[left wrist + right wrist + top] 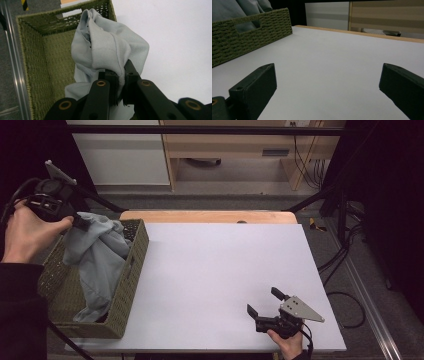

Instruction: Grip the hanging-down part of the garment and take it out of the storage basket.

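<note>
1. Grippers number two. The left gripper (121,75) has its jaws pinched tight on the ribbed hem of one grey garment (97,255), holding it up over the basket (131,285).
2. One woven green basket sits at the left edge of the white table (215,280); the garment's lower part hangs down inside it.
3. The right gripper (263,301) rests on the table near its front right corner, jaws spread wide with nothing between them, well apart from the basket.
</note>
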`<state>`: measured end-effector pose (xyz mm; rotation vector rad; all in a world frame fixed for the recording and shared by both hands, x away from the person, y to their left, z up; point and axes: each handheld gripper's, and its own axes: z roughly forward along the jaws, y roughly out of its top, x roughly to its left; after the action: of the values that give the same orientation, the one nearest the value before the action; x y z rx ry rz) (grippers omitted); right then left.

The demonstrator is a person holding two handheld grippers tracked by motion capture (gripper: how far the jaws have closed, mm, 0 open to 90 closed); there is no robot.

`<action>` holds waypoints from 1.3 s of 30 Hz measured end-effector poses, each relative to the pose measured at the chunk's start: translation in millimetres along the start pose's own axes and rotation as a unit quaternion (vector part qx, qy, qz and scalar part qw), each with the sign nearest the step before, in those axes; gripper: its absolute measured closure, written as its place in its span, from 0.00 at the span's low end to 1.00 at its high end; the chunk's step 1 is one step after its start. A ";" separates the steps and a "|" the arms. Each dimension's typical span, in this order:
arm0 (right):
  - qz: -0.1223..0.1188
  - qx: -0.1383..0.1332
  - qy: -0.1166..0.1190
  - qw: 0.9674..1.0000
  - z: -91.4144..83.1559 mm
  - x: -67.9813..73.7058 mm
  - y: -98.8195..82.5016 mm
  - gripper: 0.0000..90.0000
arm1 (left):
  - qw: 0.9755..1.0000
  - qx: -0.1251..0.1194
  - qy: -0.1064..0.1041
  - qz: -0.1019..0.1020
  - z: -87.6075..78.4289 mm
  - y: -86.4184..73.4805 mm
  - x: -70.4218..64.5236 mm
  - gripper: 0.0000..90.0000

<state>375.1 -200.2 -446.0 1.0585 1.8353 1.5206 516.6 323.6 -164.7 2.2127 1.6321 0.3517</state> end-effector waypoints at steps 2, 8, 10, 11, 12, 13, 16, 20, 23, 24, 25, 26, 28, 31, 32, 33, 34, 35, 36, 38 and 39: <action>0.000 0.001 0.001 1.000 0.0 0.1 0.2 0.02 | 1.000 -0.002 0.000 0.001 -3.4 0.6 -0.6 0.94; 0.002 0.001 0.007 1.000 2.4 2.8 3.2 0.02 | 1.000 -0.009 0.001 0.006 -14.7 3.8 -2.7 0.94; 0.001 -0.001 0.012 1.000 4.5 4.6 5.9 0.02 | 1.000 -0.009 0.001 0.006 -14.9 4.6 -3.1 0.94; 0.000 -0.002 0.017 1.000 5.9 5.8 7.6 0.02 | 1.000 -0.008 0.000 0.005 -14.8 4.9 -3.1 0.94; -0.001 -0.002 0.020 1.000 7.9 7.4 9.5 0.02 | 1.000 -0.008 0.002 0.006 -14.6 5.3 -3.2 0.94; -0.001 -0.001 0.022 1.000 10.1 9.7 11.9 0.02 | 1.000 -0.007 0.002 0.006 -14.4 5.8 -3.3 0.94; -0.001 -0.006 0.041 0.999 18.7 17.2 20.0 0.02 | 1.000 -0.009 0.002 0.007 -16.2 7.1 -4.1 0.94; -0.011 -0.015 0.070 0.997 39.1 35.9 38.5 0.02 | 1.000 -0.009 0.004 0.007 -20.0 9.2 -5.9 0.94; -0.010 -0.016 0.082 0.996 48.3 46.0 46.3 0.02 | 1.000 -0.009 0.005 0.009 -21.3 10.0 -5.6 0.94; -0.017 -0.019 0.096 0.995 57.9 56.1 53.3 0.02 | 1.000 -0.008 0.004 0.009 -21.4 9.9 -5.3 0.94; -0.017 -0.019 0.096 0.995 57.9 56.1 53.3 0.02 | 1.000 -0.008 0.005 0.010 -21.6 9.9 -5.0 0.94; -0.017 -0.020 0.104 0.994 62.8 61.5 56.5 0.02 | 1.000 -0.008 0.005 0.009 -21.7 9.7 -4.7 0.94; -0.021 -0.021 0.117 0.993 73.0 72.1 62.0 0.02 | 1.000 -0.009 0.004 0.008 -21.8 9.3 -3.7 0.94; -0.023 -0.019 0.130 0.991 87.4 87.6 68.9 0.02 | 1.000 -0.009 0.004 0.008 -21.4 8.9 -2.5 0.94; -0.023 -0.017 0.136 0.990 91.5 92.1 70.9 0.02 | 1.000 -0.008 0.004 0.007 -21.5 8.8 -2.0 0.94; -0.024 -0.020 0.141 0.989 97.4 97.8 73.0 0.03 | 1.000 -0.008 0.004 0.007 -21.7 8.7 -1.7 0.94; -0.026 -0.019 0.144 0.989 101.6 101.9 74.8 0.03 | 1.000 -0.008 0.004 0.007 -21.8 8.7 -1.5 0.94; -0.026 -0.019 0.146 0.989 104.9 104.9 75.9 0.03 | 1.000 -0.007 0.004 0.007 -22.0 8.7 -1.2 0.94; -0.024 -0.019 0.149 0.988 108.9 108.6 77.5 0.03 | 1.000 -0.008 0.004 0.006 -22.1 8.8 -1.1 0.94; -0.023 -0.018 0.154 0.988 117.1 115.4 80.7 0.03 | 1.000 -0.008 0.005 0.007 -22.3 9.2 -1.4 0.94; -0.021 -0.017 0.158 0.987 121.2 119.1 82.2 0.03 | 1.000 -0.007 0.004 0.007 -22.3 9.4 -1.7 0.94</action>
<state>425.1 -29.1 -384.1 0.7925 2.0163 1.7694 515.1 322.7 -140.5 2.2172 1.6143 0.3760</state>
